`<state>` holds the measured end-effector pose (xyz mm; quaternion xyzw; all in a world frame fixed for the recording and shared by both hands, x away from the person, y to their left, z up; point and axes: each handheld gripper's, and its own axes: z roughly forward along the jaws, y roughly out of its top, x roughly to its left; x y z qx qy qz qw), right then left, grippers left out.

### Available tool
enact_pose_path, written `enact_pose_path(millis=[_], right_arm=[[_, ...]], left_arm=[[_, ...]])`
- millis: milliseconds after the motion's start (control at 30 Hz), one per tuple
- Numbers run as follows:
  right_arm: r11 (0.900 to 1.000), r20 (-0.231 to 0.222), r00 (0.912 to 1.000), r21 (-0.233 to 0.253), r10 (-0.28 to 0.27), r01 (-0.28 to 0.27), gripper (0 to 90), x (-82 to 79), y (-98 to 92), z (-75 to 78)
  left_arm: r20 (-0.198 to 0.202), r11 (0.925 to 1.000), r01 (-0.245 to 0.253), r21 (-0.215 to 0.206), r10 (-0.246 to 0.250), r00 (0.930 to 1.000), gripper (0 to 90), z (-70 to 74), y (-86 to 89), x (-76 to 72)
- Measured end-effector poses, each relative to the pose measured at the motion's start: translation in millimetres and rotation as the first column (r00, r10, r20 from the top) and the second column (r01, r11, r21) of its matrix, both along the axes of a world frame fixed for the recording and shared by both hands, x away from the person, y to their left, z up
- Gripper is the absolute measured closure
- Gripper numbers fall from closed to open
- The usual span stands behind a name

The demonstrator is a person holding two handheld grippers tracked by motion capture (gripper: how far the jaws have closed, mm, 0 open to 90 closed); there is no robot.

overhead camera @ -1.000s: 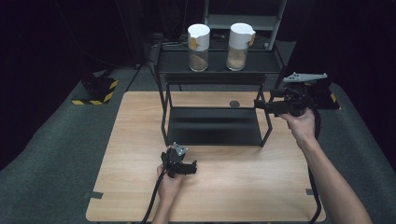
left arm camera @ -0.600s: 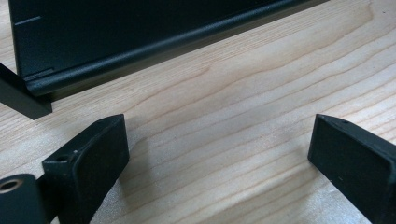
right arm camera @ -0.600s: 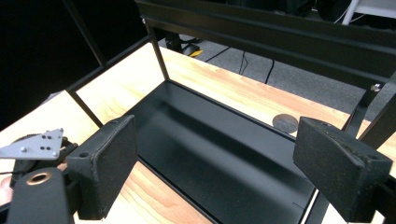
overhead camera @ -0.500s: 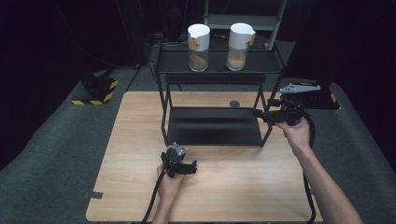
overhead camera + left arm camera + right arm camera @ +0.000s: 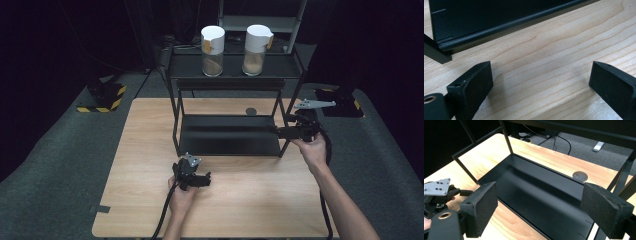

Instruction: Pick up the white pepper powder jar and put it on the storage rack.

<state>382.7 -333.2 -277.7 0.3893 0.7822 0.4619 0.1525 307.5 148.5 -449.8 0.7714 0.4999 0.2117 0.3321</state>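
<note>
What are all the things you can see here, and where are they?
Table: one, light wood, in the middle on grey carpet.
Rack: one, black metal, two shelves, standing on the table's far half.
Jars: two, clear with white lids and brownish filling, side by side on the rack's top shelf.
Round disc: one, grey, set in the tabletop behind the rack.
Striped base: one, black and yellow, on the floor to the left of the table.
Left gripper: one, black, jaws open, low over the table's near side.
Right gripper: one, black, jaws open, at the rack's right end by the lower shelf.
</note>
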Motion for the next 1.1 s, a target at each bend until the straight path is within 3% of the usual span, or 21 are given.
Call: enact_pose_path(millis=[467, 1100], right_arm=[[1.0, -0.014, 0.9998, 0.005, -0.011, 0.011, 13.6, -1.0, 5.8, -23.3], [0.999, -0.038, 0.9985, -0.027, -0.039, 0.038, 13.7, -3.9, 15.6, -54.9]], left_arm=[[0.0, 1.0, -0.001, 0.0, 0.001, 1.0, 5.1, 0.0, -0.1, -0.1], [0.0, 1.0, 0.0, 0.001, 0.0, 1.0, 5.1, 0.1, -0.1, 0.0]])
